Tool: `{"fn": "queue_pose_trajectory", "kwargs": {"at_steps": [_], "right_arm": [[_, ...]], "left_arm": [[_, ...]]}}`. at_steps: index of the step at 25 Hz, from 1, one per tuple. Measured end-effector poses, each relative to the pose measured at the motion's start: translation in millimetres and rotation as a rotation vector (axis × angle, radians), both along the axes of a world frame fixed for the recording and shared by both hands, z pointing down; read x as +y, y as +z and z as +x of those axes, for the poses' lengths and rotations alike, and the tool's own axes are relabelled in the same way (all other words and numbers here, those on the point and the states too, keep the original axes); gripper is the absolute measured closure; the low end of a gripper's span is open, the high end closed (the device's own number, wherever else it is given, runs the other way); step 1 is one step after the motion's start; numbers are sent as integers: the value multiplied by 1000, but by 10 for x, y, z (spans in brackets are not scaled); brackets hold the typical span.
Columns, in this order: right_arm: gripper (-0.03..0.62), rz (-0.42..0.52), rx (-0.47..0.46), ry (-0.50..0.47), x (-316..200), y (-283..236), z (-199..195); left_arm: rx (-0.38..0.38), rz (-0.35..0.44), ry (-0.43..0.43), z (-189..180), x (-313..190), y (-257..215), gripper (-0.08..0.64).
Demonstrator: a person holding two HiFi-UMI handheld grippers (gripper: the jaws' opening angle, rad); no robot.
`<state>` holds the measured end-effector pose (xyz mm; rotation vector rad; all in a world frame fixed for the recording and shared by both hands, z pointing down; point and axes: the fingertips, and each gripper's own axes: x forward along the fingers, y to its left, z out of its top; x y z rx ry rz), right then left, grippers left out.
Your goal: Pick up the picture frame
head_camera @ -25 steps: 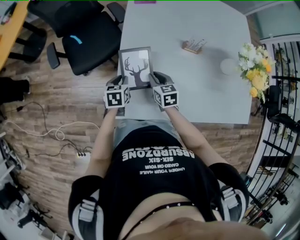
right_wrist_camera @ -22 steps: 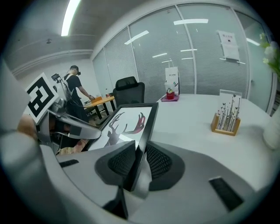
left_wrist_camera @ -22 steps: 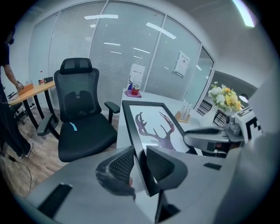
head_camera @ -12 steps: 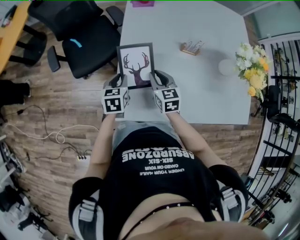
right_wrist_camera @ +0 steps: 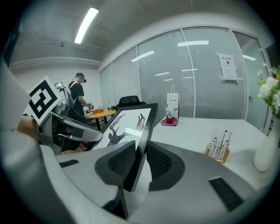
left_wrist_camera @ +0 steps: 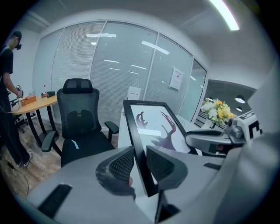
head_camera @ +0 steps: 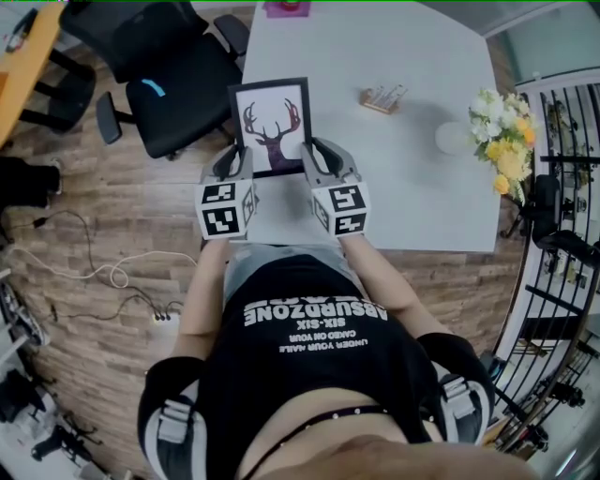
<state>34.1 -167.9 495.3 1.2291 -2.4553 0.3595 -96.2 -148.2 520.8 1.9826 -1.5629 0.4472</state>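
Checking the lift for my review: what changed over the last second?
The frame rose higher above the table, toward the camera, carried by the left gripper and right gripper, each clamped on a side edge throughout. Chair, flowers and stand stayed put.

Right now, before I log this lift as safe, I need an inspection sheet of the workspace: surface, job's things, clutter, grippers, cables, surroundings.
Surface: white table on a wood floor.
Job's things: frame with a deer print, tilted, gripped at both side edges, seemingly clear of the table.
Clutter: wooden stand, flowers in a white vase, pink tray at the far edge.
Grippers: left gripper shut on the frame's left edge; right gripper shut on its right edge.
Cables: white cable and power strip on the floor.
Surroundings: black chair, orange desk, a person beside it, glass wall.
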Motion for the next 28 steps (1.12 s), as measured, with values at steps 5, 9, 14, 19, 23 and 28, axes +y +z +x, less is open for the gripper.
{"fn": "queue_pose_trajectory", "kwargs": {"at_steps": [5, 9, 14, 19, 23, 28], "right_arm": [[500, 44, -11, -11, 41, -230, -11], [500, 45, -42, -10, 73, -341, 34], [500, 31, -73, -9, 99, -450, 96], [500, 35, -94, -10, 111, -594, 145], [502, 47, -122, 0, 123, -703, 165], [503, 66, -134, 6, 122, -806, 188]], "left_arm": [[0, 31, -2, -8, 36, -217, 460], [-8, 68, 15, 26, 65, -396, 461], [-14, 98, 42, 78, 98, -551, 461], [4, 127, 55, 118, 109, -731, 462], [0, 160, 66, 130, 119, -880, 461], [-10, 182, 74, 151, 116, -978, 461]]}}
